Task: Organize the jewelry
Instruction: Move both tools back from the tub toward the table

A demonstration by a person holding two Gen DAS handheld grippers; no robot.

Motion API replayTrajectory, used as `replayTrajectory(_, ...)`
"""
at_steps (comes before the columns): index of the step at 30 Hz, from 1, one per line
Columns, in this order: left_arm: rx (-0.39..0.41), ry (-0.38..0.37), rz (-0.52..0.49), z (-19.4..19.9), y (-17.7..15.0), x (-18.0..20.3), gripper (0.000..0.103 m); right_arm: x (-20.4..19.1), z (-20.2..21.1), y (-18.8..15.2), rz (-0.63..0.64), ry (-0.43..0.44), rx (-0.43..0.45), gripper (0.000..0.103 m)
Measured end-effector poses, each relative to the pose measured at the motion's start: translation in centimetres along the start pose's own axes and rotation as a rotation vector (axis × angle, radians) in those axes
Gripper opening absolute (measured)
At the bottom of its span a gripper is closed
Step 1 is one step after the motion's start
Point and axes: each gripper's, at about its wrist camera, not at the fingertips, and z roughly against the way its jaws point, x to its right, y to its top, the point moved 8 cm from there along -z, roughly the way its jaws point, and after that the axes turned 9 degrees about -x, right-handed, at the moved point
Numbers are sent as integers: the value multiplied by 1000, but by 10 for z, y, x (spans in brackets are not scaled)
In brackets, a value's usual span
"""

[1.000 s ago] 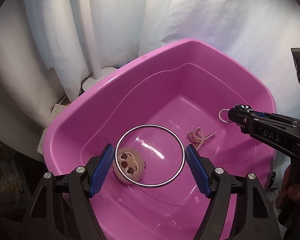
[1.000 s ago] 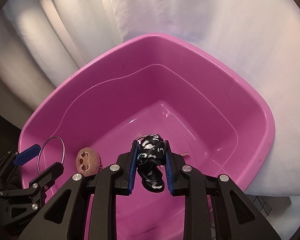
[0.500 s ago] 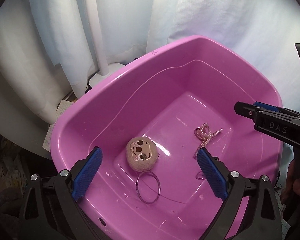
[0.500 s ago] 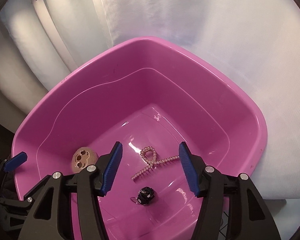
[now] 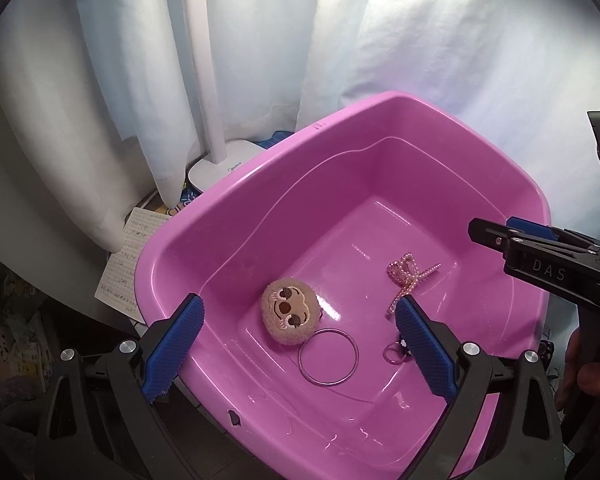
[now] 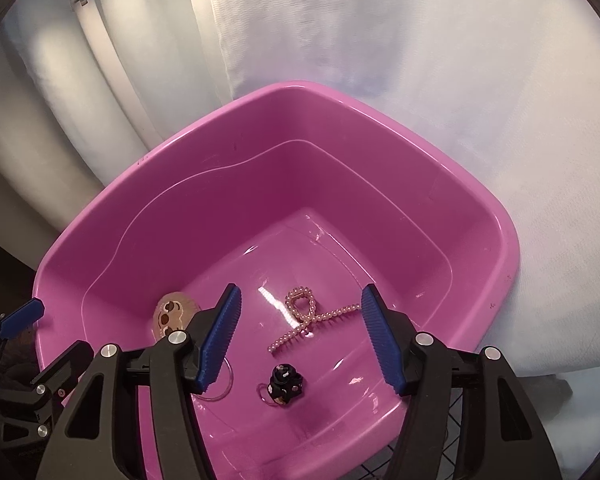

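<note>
The metal ring [image 5: 328, 357] that the left gripper [image 5: 298, 350] held a second ago now lies flat on the tub floor, and the black charm [image 6: 285, 389] has dropped out of the right gripper [image 6: 300, 340] and lies on the floor too. Both sets of jaws have just been opening. The left jaws stand wide with nothing in them. The right jaws are partly open and empty as well.

The pink tub [image 5: 236, 188] fills the middle of both pictures. In the left wrist view, the fuzzy round face toy [image 5: 289, 316] sits just up and left of the ring (they look like they touch). The pearl hair clip [image 6: 310, 318] lies between the right gripper's blue pads [image 6: 220, 340], well below them. A white curtain [image 5: 132, 60] hangs behind the tub.
</note>
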Motion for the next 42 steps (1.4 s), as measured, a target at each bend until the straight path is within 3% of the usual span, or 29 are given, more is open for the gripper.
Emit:
replayTrajectory(11, 67, -29, 18, 36, -16, -9, 96, 2, 39, -43, -92, 48, 133, 61)
replayTrajectory(21, 145, -112, -91, 75, -41, 38, 96, 31, 115, -108, -163, 22, 295, 63)
replayTrajectory(25, 167, -143, -151, 92, -55, 69, 96, 59, 138, -154, -210, -25, 317, 65)
replayTrajectory(32, 180, -206, -241, 107, -100, 137, 97, 129, 158, -254, -316, -116, 274, 65)
replayTrajectory(36, 135, -254, -270, 97, -138, 180, 97, 171, 167, -316, -366, -181, 240, 65)
replayTrajectory(42, 50, -252, -297, 64, -201, 239, 97, 224, 173, -396, -437, -218, 196, 65)
